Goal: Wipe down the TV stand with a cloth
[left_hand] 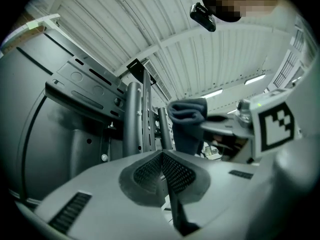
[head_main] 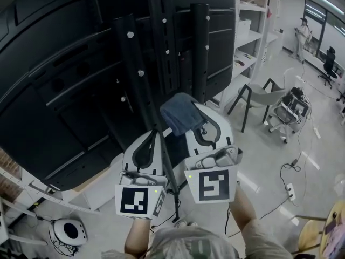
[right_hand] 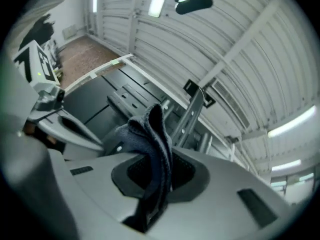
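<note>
The black TV stand [head_main: 161,63] rises in front of me, with upright posts and cross brackets behind a large dark screen back. My right gripper [head_main: 207,124] is shut on a blue-grey cloth [head_main: 182,114], which bunches at its tips close to the right post [head_main: 199,53]. The same cloth [right_hand: 150,149] hangs out between the shut jaws in the right gripper view. My left gripper [head_main: 153,135] is shut with nothing in it, its tips at the slanted left post [head_main: 137,80]. In the left gripper view the cloth [left_hand: 187,119] shows ahead on the right, beside the posts [left_hand: 134,119].
White shelving [head_main: 250,31] stands right of the stand. A grey chair [head_main: 264,99] and a small cart [head_main: 288,112] are on the floor to the right, with cables [head_main: 288,171] trailing. A round white device [head_main: 69,231] lies at lower left. A person [head_main: 303,34] stands far off.
</note>
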Available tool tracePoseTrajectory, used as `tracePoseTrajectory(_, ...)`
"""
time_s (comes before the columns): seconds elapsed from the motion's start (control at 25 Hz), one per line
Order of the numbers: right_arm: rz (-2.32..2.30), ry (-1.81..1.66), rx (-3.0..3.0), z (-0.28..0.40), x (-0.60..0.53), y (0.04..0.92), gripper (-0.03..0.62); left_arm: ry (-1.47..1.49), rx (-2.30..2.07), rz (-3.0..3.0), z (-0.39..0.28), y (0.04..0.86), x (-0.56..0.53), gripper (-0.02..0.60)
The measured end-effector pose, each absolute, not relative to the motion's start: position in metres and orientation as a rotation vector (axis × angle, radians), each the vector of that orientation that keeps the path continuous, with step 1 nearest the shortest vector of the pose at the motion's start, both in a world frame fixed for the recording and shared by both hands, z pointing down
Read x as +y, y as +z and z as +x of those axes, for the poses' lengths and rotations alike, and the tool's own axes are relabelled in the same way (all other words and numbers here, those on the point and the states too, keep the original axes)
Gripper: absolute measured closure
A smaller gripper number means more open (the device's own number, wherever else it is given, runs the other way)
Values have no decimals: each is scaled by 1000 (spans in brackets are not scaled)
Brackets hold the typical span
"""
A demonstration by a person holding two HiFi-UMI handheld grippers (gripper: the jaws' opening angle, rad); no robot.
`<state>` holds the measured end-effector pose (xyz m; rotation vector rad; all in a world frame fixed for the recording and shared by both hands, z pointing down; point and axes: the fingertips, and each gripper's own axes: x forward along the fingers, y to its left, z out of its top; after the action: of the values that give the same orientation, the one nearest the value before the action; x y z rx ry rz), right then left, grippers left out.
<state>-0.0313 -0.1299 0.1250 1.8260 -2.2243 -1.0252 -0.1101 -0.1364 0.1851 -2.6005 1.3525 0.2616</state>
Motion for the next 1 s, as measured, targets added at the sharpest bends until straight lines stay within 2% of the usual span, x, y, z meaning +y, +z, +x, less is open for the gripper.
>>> tracePoseTrajectory(0.16, 1782, -1421, -2053, -58, -138, 35, 537, 287, 1366, -2573, -120, 176, -135, 566)
tracePoseTrajectory(0.32, 1695, -1640, -1905, -87, -149, -15, 537, 286, 1396, -2554, -130, 176, -133, 566)
tracePoseTrajectory(0.56, 1666, -1734, -1724, -113, -176, -47, 537, 294, 1457, -2521, -152, 175, -132, 566)
tracePoseTrajectory(1.0, 1598, -1765, -1566, -126, -193, -33, 537, 286, 1466, -2526, -161, 178, -134, 566)
